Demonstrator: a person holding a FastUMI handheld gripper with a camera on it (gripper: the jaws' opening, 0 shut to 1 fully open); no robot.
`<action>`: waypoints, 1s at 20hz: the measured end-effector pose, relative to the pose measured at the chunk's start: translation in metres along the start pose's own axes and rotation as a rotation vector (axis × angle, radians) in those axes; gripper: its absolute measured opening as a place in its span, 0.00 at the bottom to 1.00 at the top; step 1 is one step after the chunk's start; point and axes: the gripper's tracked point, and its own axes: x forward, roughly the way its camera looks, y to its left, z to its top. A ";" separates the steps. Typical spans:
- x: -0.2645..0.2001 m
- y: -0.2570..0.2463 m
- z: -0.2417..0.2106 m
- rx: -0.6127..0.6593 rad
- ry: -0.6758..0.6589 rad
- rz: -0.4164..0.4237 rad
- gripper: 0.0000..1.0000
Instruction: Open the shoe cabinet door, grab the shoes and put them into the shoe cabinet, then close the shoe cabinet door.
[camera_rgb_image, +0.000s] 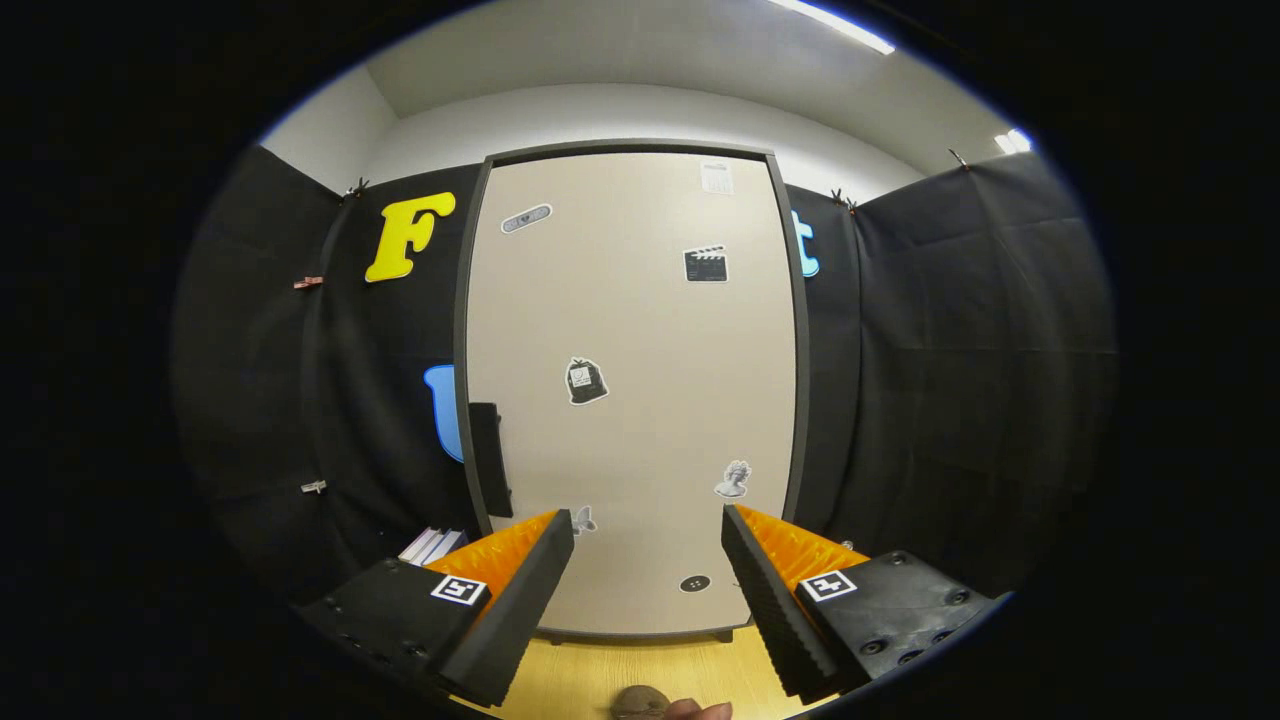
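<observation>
The shoe cabinet door (630, 390) stands shut and upright beyond the gripper (648, 525), a tall stiff panel dotted with stickers that likely swings lightly on hinges. Its dark handle (490, 458), ahead and off the left finger at the door's left edge, looks rigid and is the place to grip. The fingers are spread wide, holding nothing.

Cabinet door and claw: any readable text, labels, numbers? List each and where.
No legible text.
Cabinet door, sheet sticker near its top: print too small to read.
Oval sticker: blurred.
Clapperboard sticker, bust sticker: pictures, no readable words.
Claw, open, facing the door: square coded markers, no words.
</observation>
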 end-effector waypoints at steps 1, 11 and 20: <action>0.002 0.004 0.000 0.001 0.001 0.004 0.98; 0.044 0.069 0.004 -0.001 -0.013 0.070 0.98; 0.106 0.137 -0.012 0.002 -0.001 0.115 0.98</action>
